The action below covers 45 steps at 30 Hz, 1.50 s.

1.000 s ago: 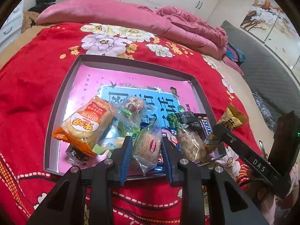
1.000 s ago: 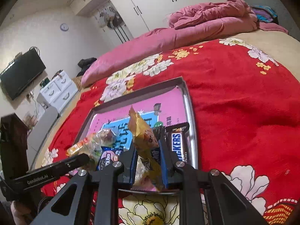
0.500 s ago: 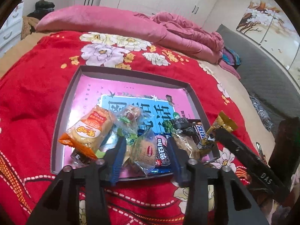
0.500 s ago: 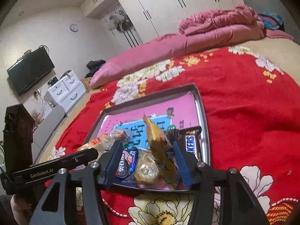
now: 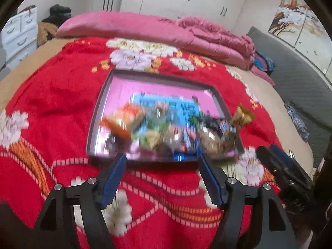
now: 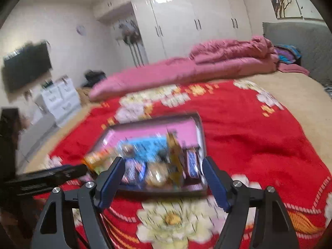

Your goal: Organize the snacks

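A grey tray (image 5: 97,112) with a pink and blue printed floor lies on the red flowered blanket. Several snack packets sit in its near half: an orange cake packet (image 5: 122,122), a yellow packet (image 5: 241,117) standing at the right corner, a Snickers bar (image 6: 192,164). Both views are blurred. My left gripper (image 5: 162,166) is open and empty, pulled back in front of the tray's near edge. My right gripper (image 6: 164,170) is open and empty, just before the tray (image 6: 199,124). The yellow packet (image 6: 176,157) stands upright in the tray.
The red blanket (image 5: 51,103) covers a bed, with a pink quilt (image 5: 145,27) at the far side. The right gripper's body (image 5: 284,170) shows at the left view's right edge; the left gripper's body (image 6: 45,176) at the right view's left.
Both grippers opened and let go of their packets: the left released the round cake packet, the right the yellow packet. Both then pulled back from the tray.
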Each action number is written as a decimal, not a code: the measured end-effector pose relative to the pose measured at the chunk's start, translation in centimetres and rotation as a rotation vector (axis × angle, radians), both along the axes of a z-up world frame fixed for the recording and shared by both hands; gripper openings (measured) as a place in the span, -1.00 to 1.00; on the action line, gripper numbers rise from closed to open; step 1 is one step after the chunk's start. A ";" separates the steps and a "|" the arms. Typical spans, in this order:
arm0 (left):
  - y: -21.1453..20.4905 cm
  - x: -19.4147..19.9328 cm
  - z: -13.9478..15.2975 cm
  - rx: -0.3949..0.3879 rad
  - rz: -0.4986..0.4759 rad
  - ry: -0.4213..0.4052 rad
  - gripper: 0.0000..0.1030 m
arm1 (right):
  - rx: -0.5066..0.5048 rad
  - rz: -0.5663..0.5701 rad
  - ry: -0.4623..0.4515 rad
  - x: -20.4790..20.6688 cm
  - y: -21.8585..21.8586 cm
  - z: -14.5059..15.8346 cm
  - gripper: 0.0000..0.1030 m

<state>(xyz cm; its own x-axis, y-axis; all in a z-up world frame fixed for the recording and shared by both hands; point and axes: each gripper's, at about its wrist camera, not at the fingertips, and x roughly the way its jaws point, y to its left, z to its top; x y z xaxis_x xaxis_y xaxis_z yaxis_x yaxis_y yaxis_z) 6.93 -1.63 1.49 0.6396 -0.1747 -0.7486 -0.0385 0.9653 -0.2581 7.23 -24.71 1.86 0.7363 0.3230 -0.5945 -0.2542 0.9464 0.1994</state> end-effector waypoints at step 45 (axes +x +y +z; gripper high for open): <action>-0.4 -3.6 -1.6 0.115 0.038 0.037 0.45 | -0.073 0.027 0.065 -3.8 1.2 -1.9 0.80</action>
